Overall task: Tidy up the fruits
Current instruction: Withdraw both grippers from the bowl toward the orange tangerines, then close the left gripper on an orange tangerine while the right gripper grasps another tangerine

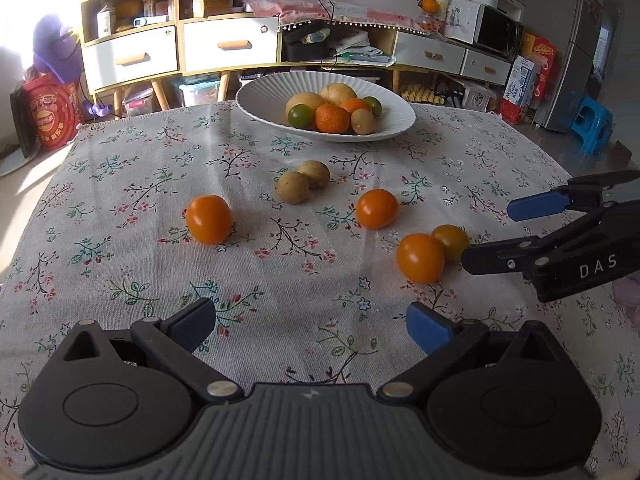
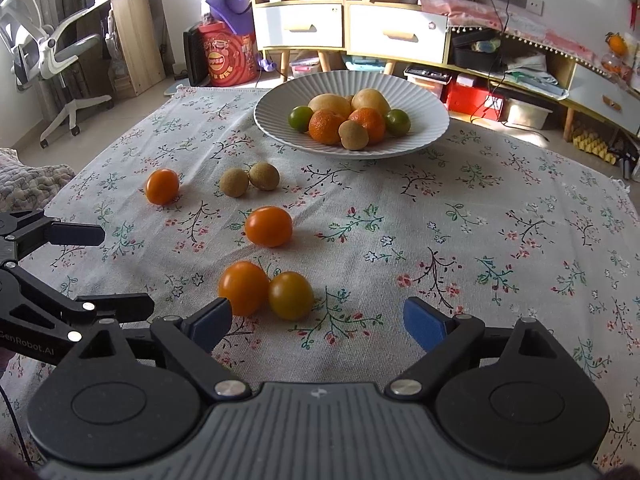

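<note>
Table under a woven floral cloth (image 1: 120,208), coarse weave, lying flat; its fringed far edge shows behind the bowl.

White ribbed bowl (image 2: 424,100), shallow and wide, sits at the far side of the cloth. Inside: two pale yellow oval fruits, two dimpled oranges (image 2: 326,126), two smooth green round fruits, one brown rough-skinned round fruit at the front.

Loose on the cloth, nearer than the bowl:
- Two brown matte fruits (image 1: 306,182), touching each other.
- Four glossy orange tomatoes. One alone at the left (image 1: 209,219). One near the middle (image 1: 376,208). A pair (image 2: 266,290) touching each other, one of them a duller amber.

Left gripper (image 1: 312,324): black frame, blue pads, jaws spread wide with nothing between them, only bare cloth. A broad clear patch of cloth lies ahead of it, before the lone tomato.

Right gripper (image 2: 318,322): jaws spread wide, gripping nothing. The tomato pair lies just ahead of its left pad; in the left wrist view its lower finger tip reaches just beside the amber one, and contact cannot be told.

The grippers sit side by side, fingers near each other. Open cloth to the right of the pair and in front of the bowl.
</note>
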The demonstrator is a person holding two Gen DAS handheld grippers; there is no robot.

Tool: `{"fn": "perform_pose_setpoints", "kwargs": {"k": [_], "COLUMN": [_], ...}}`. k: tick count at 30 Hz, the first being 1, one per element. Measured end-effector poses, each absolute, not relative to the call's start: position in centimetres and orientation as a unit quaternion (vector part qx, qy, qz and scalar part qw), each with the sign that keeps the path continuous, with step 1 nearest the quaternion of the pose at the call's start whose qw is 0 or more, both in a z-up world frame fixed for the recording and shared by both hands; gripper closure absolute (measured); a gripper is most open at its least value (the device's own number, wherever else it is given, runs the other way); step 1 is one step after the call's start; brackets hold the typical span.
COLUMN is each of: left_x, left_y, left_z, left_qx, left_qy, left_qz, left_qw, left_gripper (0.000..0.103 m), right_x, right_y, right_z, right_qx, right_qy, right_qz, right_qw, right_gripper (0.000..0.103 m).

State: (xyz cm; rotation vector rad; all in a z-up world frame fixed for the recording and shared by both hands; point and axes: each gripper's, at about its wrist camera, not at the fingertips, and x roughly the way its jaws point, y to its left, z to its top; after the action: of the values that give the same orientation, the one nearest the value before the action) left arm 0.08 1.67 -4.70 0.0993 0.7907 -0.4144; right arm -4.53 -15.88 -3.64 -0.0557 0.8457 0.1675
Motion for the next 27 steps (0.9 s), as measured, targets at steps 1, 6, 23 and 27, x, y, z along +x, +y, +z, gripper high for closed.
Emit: {"fn": "perform_pose_setpoints", "kwargs": {"k": [1,6,23,27], "left_x": [0.0,-0.1,0.7,0.8], "left_y": [1.3,-0.7,-3.8,-2.7], "left_z": [-4.8,-4.9,-4.8,-4.4], "left_qx": [0.048,0.048,0.060,0.054], "left_qy": [0.379,0.355,0.368,0.376], "left_qz": [-0.207,-0.236,-0.270,-0.250], "left_qw": [0.901,0.903,0.888,0.890], "left_gripper": [0.009,0.012,0.082,0.082], "right_x": [-4.5,-4.0,-1.3,-0.8], "right_y": [-15.9,-16.6,-16.8,-16.4], "right_z": [-3.6,-3.2,-3.0,-3.1], "right_qx": [-0.027,-0.020,0.009,0.019], "right_qy": [0.410,0.409,0.412,0.412], "right_qz": [0.080,0.078,0.097,0.100], "right_qw": [0.908,0.909,0.906,0.905], "right_gripper": [0.013,0.015,0.027,0.034]}}
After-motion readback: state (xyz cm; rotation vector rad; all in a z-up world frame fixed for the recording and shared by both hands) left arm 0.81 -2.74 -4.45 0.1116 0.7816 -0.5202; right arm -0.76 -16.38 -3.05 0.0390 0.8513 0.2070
